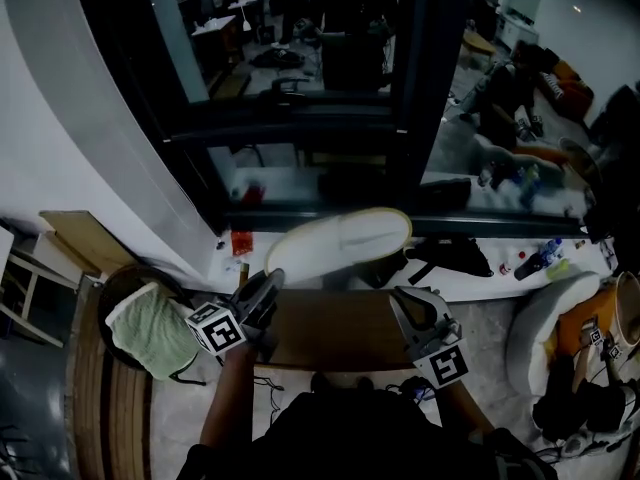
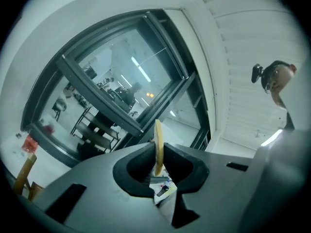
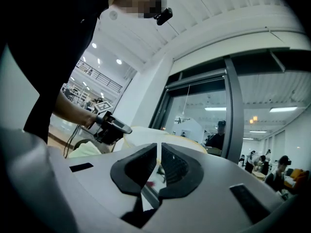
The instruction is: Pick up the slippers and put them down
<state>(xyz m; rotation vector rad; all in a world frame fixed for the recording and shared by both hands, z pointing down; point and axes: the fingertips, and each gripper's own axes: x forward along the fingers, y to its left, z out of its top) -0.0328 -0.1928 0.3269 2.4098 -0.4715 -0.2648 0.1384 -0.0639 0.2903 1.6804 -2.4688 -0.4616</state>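
Observation:
A thin white slipper (image 1: 340,243) with a yellow rim is held up in the air in front of the dark window. My left gripper (image 1: 272,280) is shut on its left end. In the left gripper view the sole (image 2: 158,140) stands edge-on, pinched between the pads of that gripper (image 2: 158,166). My right gripper (image 1: 398,296) is below the slipper's right end. In the right gripper view its jaws (image 3: 157,161) are closed on a thin white edge, and the cream slipper body (image 3: 141,132) lies just beyond them. The left gripper (image 3: 109,127) shows at the far side.
Below the grippers lies a brown wooden surface (image 1: 330,333). A pale green cloth (image 1: 150,333) lies on a round seat at the left. A black bag (image 1: 450,253) and bottles (image 1: 545,253) sit on the white sill, and a white cushion (image 1: 545,328) is at the right.

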